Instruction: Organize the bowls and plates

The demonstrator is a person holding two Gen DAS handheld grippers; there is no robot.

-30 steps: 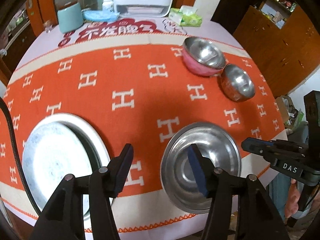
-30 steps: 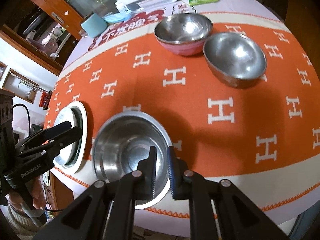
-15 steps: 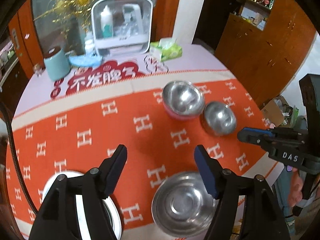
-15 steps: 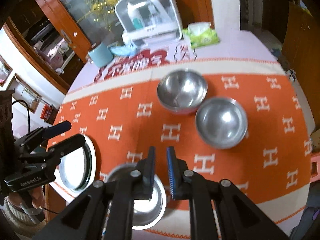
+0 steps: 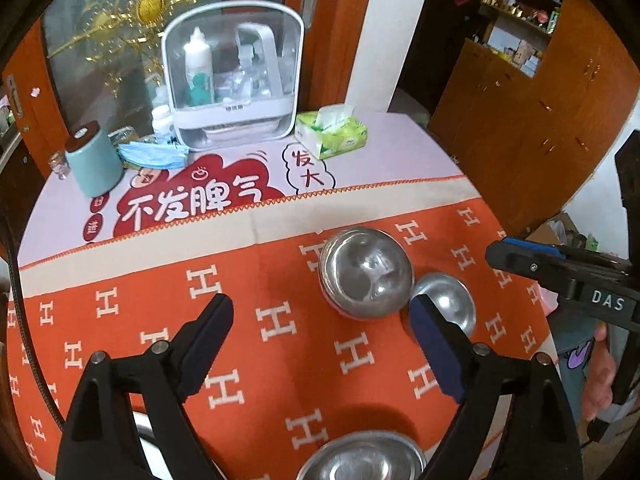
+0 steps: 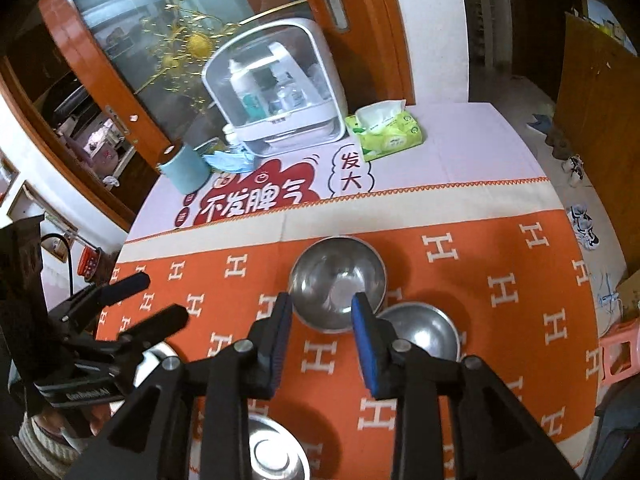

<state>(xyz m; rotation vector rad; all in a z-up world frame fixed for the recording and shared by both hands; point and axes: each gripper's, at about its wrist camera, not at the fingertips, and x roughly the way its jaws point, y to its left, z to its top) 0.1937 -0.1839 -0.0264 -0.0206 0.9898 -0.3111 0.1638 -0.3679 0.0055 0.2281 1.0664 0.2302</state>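
Observation:
On the orange cloth sit a large steel bowl (image 5: pixel 366 276) (image 6: pixel 338 280) and, touching its right side, a smaller steel bowl (image 5: pixel 448 308) (image 6: pixel 420 332). A steel deep plate (image 5: pixel 360 456) (image 6: pixel 276 452) lies at the near edge. A white plate (image 6: pixel 156 356) to its left is mostly hidden. My left gripper (image 5: pixel 320 304) hangs high above the cloth, its jaws wide and still opening, nothing between them. My right gripper (image 6: pixel 322 300) also hangs high; its jaws are opening and hold nothing. Each gripper shows in the other's view: the right gripper (image 5: pixel 500 252), the left gripper (image 6: pixel 160 298).
At the back of the table stand a white storage case (image 5: pixel 232 76) with bottles, a green tissue pack (image 5: pixel 332 132), a teal cup (image 5: pixel 94 160) and a blue mask (image 5: pixel 152 154). A wooden cabinet (image 5: pixel 520 140) stands to the right. A pink stool (image 6: pixel 616 356) stands beside the table.
Both grippers have risen and drawn back from the steel deep plate, which now lies at the bottom of both views. The left jaws have spread wider; the right jaws have parted from shut.

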